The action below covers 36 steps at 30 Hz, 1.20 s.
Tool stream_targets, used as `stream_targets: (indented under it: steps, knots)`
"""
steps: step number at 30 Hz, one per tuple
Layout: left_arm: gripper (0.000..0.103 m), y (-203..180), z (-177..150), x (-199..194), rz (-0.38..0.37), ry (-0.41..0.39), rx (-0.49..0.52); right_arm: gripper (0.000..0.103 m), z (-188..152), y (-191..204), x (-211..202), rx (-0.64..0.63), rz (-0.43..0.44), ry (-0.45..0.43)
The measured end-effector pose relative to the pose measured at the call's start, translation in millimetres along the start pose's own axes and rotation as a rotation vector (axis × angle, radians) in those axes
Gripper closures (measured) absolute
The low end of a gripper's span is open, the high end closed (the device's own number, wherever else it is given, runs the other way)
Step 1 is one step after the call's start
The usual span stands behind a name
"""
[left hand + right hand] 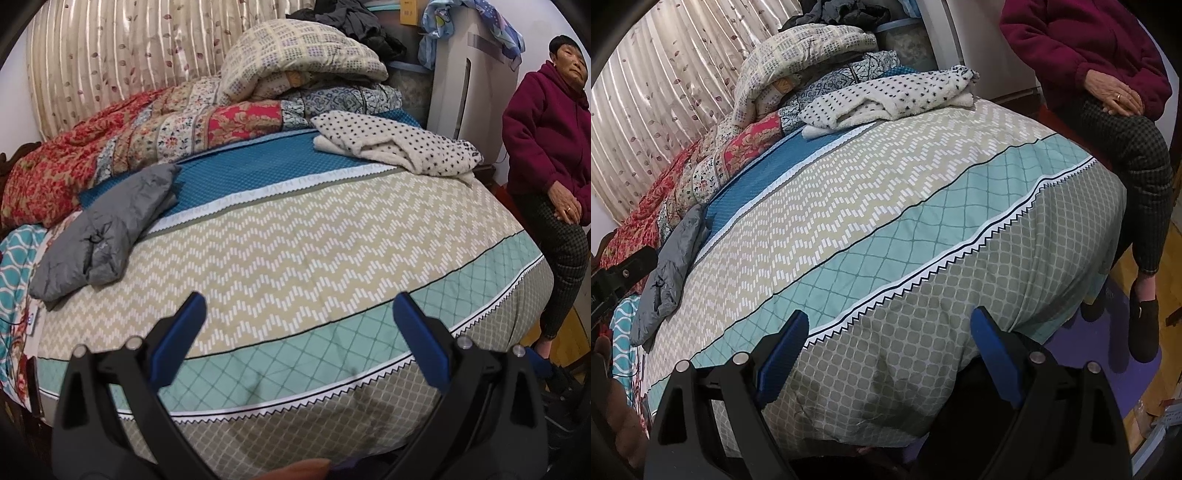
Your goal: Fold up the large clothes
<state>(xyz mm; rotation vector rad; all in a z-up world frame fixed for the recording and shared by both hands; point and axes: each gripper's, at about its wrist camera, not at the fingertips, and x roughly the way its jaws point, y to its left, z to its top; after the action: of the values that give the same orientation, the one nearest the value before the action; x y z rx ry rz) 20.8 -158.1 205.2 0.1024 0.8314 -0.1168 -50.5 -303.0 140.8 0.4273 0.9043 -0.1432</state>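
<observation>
Grey jacket (99, 229): lies crumpled at the bed's (295, 258) left side, unfolded.
Spotted fleece (399, 147): heaped far right, unfolded.
Left hand-held gripper (295, 325): spread, empty, above the near edge.
Right hand-held gripper (890, 339): spread, empty.
Progress: seemingly nothing started; both garments remain.

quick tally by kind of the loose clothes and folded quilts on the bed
Loose clothes: 2, grey puffy jacket, white black-dotted fleece garment
Folded quilts: 2, red floral patchwork quilt, cream checked quilt
Total: 4
</observation>
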Motion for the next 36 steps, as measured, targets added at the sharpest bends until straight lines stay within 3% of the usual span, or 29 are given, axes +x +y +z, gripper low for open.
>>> stream_targets:
  steps: [18,21,26,36]
  knots:
    - [0.006,-13.0,5.9,-1.2,-0.007,-0.014,0.01,0.022,1.4,-7.7,-22.0,0.005,-0.032,-0.083]
    - [0.006,-18.1,7.9,2.0,-0.017,0.002,0.015,0.022,3.7,-13.3,-13.9,0.029,-0.025,-0.044]
    - [0.006,-22.1,10.3,-1.9,-0.007,-0.018,0.031,0.022,4.5,-12.8,-22.5,0.01,-0.038,-0.106]
    - [0.006,-18.8,10.1,-0.1,-0.01,-0.007,0.031,0.022,5.4,-20.2,-17.0,0.033,-0.043,-0.09]
